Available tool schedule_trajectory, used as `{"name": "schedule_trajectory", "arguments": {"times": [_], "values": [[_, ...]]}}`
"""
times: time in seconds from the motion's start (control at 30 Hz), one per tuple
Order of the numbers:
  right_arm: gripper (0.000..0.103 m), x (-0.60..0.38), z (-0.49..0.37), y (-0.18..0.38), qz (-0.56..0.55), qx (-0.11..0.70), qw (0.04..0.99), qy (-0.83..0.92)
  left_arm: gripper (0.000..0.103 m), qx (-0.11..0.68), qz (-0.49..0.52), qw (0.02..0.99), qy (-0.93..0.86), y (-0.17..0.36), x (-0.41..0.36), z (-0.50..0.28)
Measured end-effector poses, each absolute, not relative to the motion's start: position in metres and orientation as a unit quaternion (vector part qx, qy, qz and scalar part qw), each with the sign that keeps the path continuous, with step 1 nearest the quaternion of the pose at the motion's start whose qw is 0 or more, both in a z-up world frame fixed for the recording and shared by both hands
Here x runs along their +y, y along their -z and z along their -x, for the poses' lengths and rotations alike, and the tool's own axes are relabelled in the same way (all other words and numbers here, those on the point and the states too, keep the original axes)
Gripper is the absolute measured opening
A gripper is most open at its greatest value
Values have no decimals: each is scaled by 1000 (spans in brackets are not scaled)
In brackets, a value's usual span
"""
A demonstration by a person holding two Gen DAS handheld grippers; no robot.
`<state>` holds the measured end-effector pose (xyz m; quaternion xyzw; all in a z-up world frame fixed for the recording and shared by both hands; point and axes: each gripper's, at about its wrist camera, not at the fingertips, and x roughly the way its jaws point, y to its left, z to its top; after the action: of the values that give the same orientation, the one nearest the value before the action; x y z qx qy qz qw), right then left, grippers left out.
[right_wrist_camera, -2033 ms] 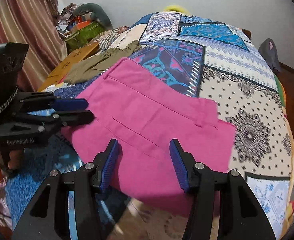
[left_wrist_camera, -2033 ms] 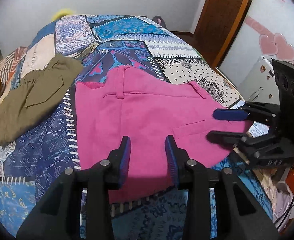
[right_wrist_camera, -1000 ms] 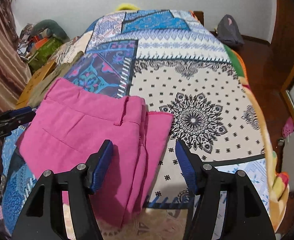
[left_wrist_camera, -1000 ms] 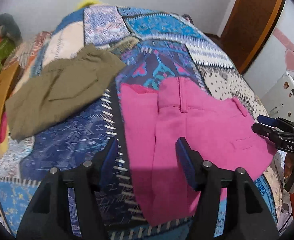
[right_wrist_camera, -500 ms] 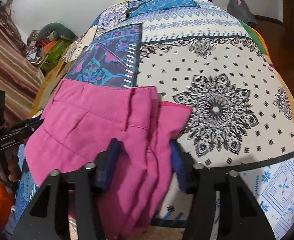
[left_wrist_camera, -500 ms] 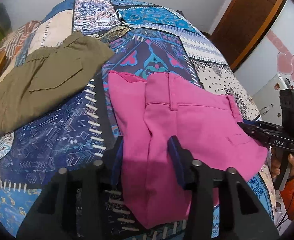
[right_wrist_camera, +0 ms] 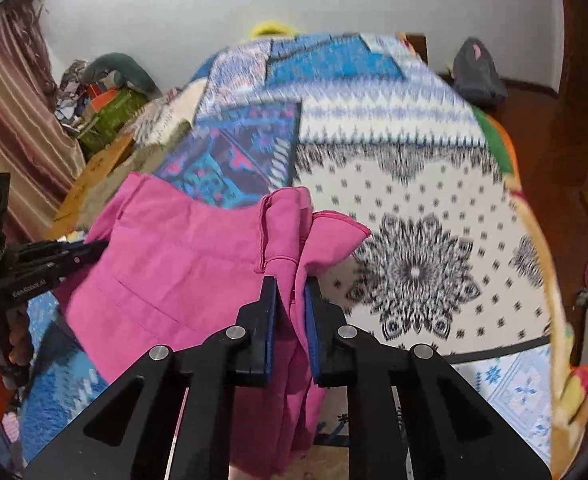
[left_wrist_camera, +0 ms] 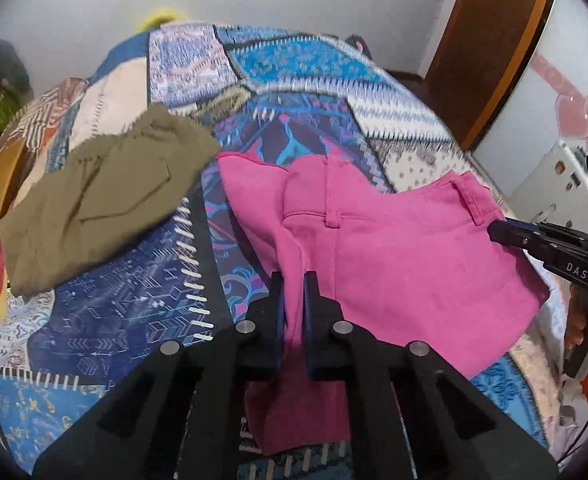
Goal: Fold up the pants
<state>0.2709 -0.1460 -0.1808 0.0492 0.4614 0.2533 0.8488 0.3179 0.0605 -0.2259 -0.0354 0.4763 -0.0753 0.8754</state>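
Pink pants (left_wrist_camera: 394,260) lie folded on the patchwork quilt (left_wrist_camera: 114,312), their near side raised off it. My left gripper (left_wrist_camera: 293,280) is shut on a bunched fold at their left edge. In the right wrist view the pink pants (right_wrist_camera: 182,264) hang from my right gripper (right_wrist_camera: 290,284), whose jaws are closing with the waistband end pinched between the pads. Each gripper shows in the other's view: the right gripper (left_wrist_camera: 498,234) at the pants' right edge, the left gripper (right_wrist_camera: 98,250) at their left edge, both held by a person's hands.
Olive-green pants (left_wrist_camera: 102,196) lie on the quilt's left part, beside the pink ones. The bed's right half (right_wrist_camera: 414,184) is bare patterned quilt. Clutter and a striped curtain (right_wrist_camera: 10,128) stand left of the bed, a wooden door (left_wrist_camera: 494,40) and a dark bag (right_wrist_camera: 478,72) on the right.
Both grippers went from wide open over the pants' side edges to closed on the cloth. The gripped edges have lifted off the quilt and the fabric bunches between the pads.
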Motion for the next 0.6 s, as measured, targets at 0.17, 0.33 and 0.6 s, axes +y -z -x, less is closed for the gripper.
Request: {"name": "schedule_trajectory", "arguments": {"times": [0.17, 0.33, 0.6], "values": [[11, -132, -270, 149, -46, 435, 858, -269, 7, 442, 40, 893, 73, 190, 73, -305], [11, -105, -273, 122, -34, 409, 866, -284, 7, 412, 34, 909, 57, 161, 90, -293], [11, -52, -294, 96, -19, 379, 872, -310, 7, 387, 52, 920, 31, 133, 144, -289]]}}
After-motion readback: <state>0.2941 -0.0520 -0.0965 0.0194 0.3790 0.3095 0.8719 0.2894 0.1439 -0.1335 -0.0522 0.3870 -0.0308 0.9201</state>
